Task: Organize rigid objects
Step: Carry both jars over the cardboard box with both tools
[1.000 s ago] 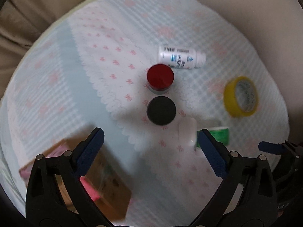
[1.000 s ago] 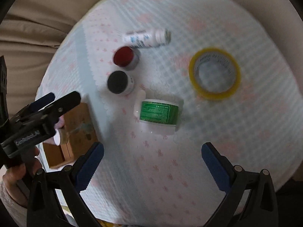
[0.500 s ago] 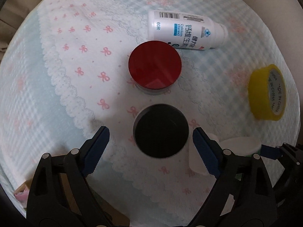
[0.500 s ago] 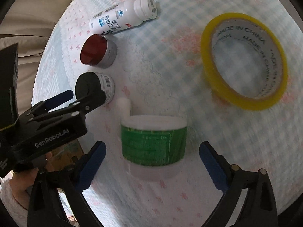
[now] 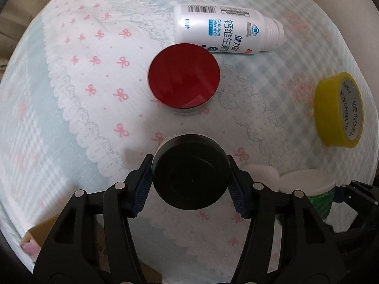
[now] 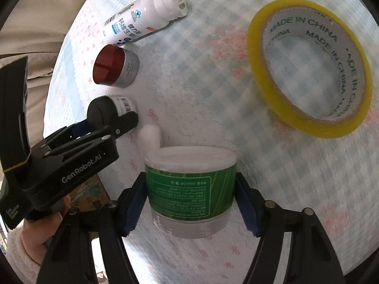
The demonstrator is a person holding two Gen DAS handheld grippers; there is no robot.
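This looks like a home. The round bench (image 5: 71,108) wears a soft cloth printed with pink bows and blue checks, and beige upholstery (image 6: 42,11) curves behind it, beyond the tools. Household odds lie ahead of them: a vitamin bottle (image 5: 222,32) and tape (image 6: 308,68).

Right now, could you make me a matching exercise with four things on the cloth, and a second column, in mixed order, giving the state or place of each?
Things:
1. black-lidded jar
2. green-labelled tub
3. white bottle
4. yellow tape roll

States:
A. lying on its side beside the red-lidded jar
B. between the closing jaws of the left gripper
C. lying apart on the checked cloth, no gripper near
D. between the closing jaws of the right gripper

Pairs: 1-B, 2-D, 3-A, 4-C
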